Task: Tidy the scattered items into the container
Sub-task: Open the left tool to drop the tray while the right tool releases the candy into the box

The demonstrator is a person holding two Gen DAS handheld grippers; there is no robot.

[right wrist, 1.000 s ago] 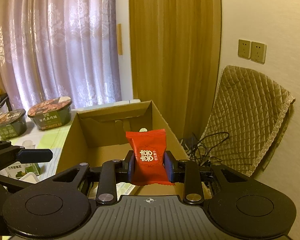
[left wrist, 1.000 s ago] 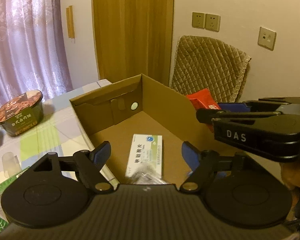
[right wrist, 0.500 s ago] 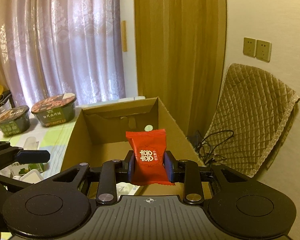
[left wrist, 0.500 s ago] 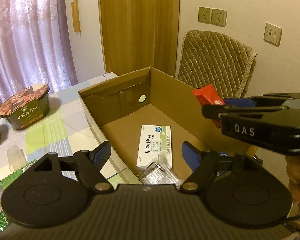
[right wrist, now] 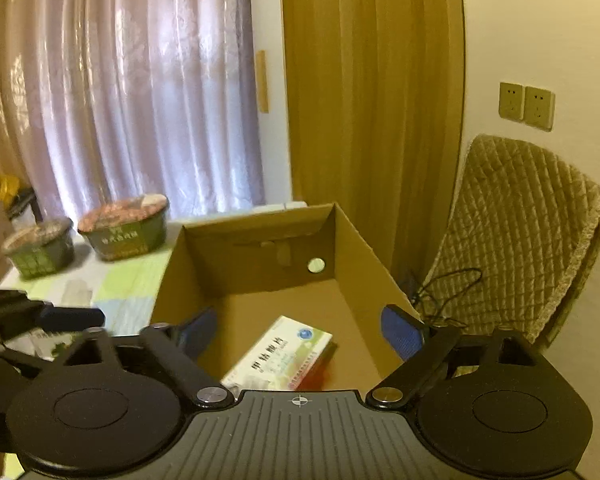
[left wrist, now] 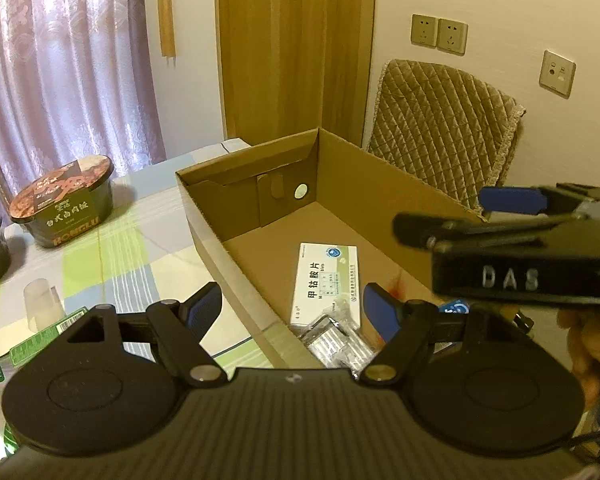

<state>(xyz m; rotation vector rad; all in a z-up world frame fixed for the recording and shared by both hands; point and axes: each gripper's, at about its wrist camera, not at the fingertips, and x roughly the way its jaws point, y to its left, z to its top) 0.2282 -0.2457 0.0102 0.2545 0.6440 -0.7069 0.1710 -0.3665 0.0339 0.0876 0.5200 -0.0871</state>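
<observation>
Right wrist view: my right claw hangs over the cardboard box with its blue pads spread wide and nothing between them. A red blur shows on the box floor just beside the white medicine carton; I judge that to be the red packet, though it is too smeared to be sure. In the left wrist view my left claw is likewise released and empty, straddling the near wall of the box, with a clear crinkled pack lying inside against the medicine carton.

To do this step well, I'd lift the right claw straight up clear of the box wall before swinging away, keep the two claws apart so they don't knock, then send the left one toward the green-labelled packs near the tabletop edge.

Readable writing: "DAS" on the right claw's body as seen from the left. The nearer noodle bowl carries "KONGLU" or similar along its base and Chinese characters above. The medicine carton bears Chinese characters I read as 甲钴胺片, beside a round blue logo.
</observation>
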